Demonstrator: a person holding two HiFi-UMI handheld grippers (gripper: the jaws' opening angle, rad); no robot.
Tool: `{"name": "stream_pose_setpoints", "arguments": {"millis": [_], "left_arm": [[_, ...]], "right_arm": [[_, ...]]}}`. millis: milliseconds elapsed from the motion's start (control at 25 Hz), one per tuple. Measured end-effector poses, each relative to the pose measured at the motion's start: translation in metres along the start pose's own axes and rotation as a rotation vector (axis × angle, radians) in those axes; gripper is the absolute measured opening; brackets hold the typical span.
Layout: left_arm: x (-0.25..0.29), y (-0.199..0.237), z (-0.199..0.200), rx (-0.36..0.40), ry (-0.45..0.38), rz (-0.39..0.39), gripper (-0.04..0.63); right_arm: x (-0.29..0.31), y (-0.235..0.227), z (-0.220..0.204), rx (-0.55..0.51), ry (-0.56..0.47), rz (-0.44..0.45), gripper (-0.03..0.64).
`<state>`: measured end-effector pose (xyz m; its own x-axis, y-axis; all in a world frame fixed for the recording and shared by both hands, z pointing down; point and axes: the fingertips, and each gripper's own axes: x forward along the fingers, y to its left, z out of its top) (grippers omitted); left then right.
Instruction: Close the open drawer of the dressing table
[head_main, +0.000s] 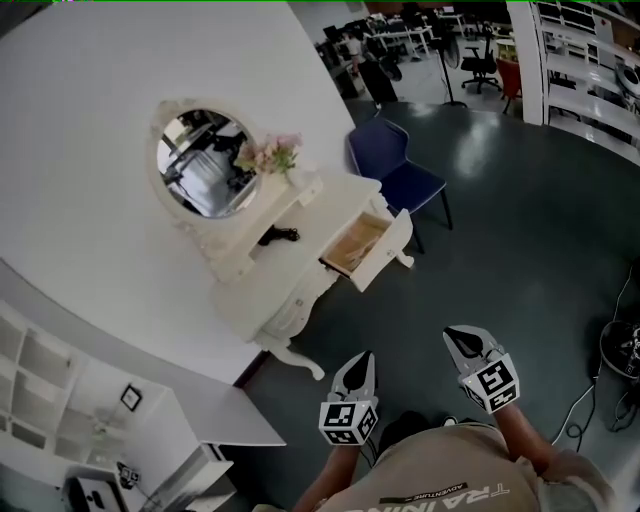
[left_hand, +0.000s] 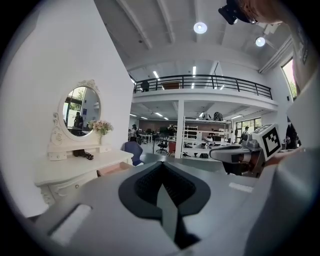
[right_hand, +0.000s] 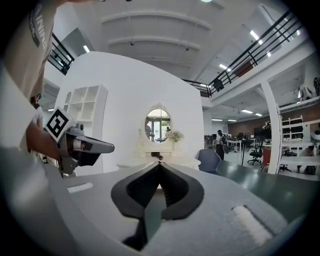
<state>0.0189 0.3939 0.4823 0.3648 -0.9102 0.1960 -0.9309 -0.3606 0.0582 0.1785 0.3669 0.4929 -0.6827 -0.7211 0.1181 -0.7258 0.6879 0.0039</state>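
Observation:
The cream dressing table (head_main: 290, 270) stands against the white wall, with an oval mirror (head_main: 203, 163) on top. Its drawer (head_main: 366, 246) is pulled out at the right end and shows a brown inside. Both grippers are held low near the person's body, well short of the table and touching nothing. My left gripper (head_main: 364, 358) points toward the table with its jaws shut and empty. My right gripper (head_main: 456, 336) is beside it, also shut and empty. In the left gripper view the table (left_hand: 70, 172) and drawer (left_hand: 113, 169) lie left of the jaws.
A blue chair (head_main: 396, 167) stands just beyond the open drawer. Pink flowers (head_main: 270, 154) and a small black object (head_main: 279, 236) sit on the tabletop. A white shelf unit (head_main: 80, 410) fills the near left. Cables (head_main: 590, 400) lie on the dark floor at the right.

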Motion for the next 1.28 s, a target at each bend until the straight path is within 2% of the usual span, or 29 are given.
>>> {"name": "stream_pose_setpoints", "arguments": {"millis": [200, 400, 560, 680, 800, 1000, 1160, 1280], "left_arm": [[-0.003, 0.013, -0.02, -0.031, 0.053, 0.038, 0.018], [0.017, 0.03, -0.041, -0.05, 0.126, 0.051, 0.018], [0.051, 0.046, -0.047, -0.051, 0.152, 0.046, 0.018], [0.082, 0.061, -0.043, -0.06, 0.14, 0.04, 0.018], [0.115, 0.067, -0.028, -0.049, 0.106, 0.019, 0.018], [0.151, 0.077, -0.019, -0.103, 0.107, -0.01, 0.018], [0.179, 0.094, -0.01, -0.118, 0.103, -0.032, 0.018], [0.205, 0.11, -0.016, -0.142, 0.097, -0.04, 0.018]], "right_arm": [[0.017, -0.003, -0.019, 0.026, 0.042, 0.033, 0.003], [0.029, -0.019, -0.029, 0.06, 0.074, 0.064, 0.003], [0.043, -0.034, -0.051, 0.114, 0.116, 0.035, 0.003], [0.055, -0.049, -0.061, 0.142, 0.142, 0.024, 0.003], [0.074, -0.068, -0.057, 0.125, 0.16, 0.026, 0.003], [0.113, -0.095, -0.026, 0.097, 0.177, 0.031, 0.003], [0.151, -0.1, 0.003, 0.04, 0.172, 0.076, 0.003], [0.176, -0.107, 0.006, 0.034, 0.177, 0.079, 0.003]]}}
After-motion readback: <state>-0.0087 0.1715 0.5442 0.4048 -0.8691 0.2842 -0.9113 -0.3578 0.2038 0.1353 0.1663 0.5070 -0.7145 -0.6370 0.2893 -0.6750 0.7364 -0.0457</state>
